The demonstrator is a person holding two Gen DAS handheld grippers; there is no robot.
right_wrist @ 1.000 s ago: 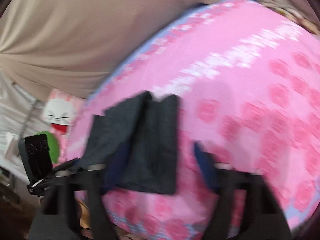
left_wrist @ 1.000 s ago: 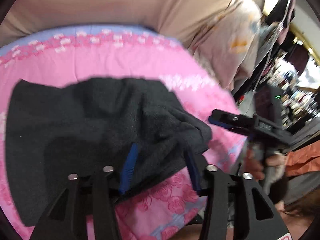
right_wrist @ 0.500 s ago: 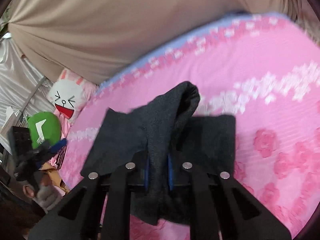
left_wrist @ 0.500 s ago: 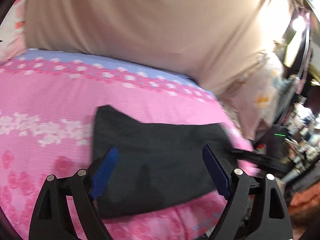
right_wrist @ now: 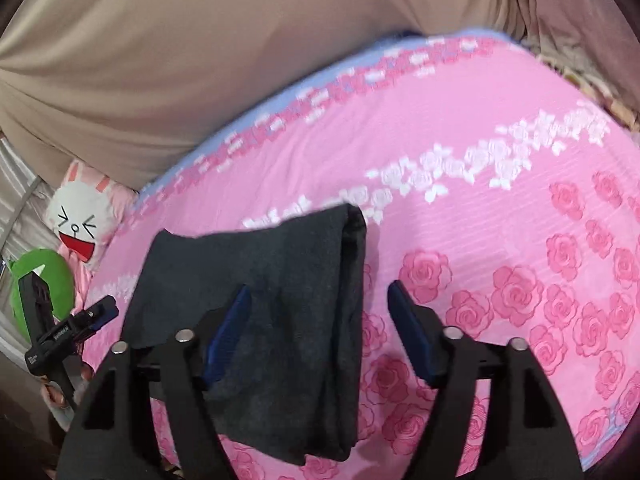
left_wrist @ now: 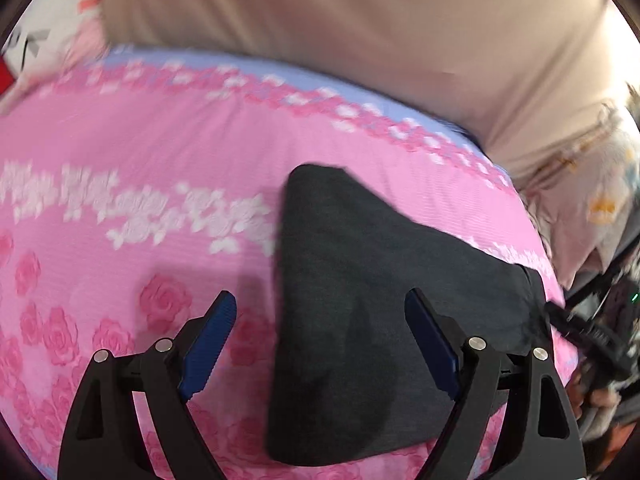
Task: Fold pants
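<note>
The dark grey pants lie folded into a compact flat shape on the pink rose-print bed sheet. My left gripper is open and empty above the near left part of the pants. In the right wrist view the pants lie folded with a thick fold edge on the right side. My right gripper is open and empty just above them. The left gripper also shows at the left of the right wrist view, and the right gripper shows at the right edge of the left wrist view.
A beige curtain hangs behind the bed. A white rabbit plush and a green plush lie at the bed's left side. A pale patterned cloth and room clutter stand past the bed's right edge.
My right gripper opened and let go of the pants fold, which now lies flat. My left gripper stayed open and swung left along the bed, after releasing the pants earlier.
</note>
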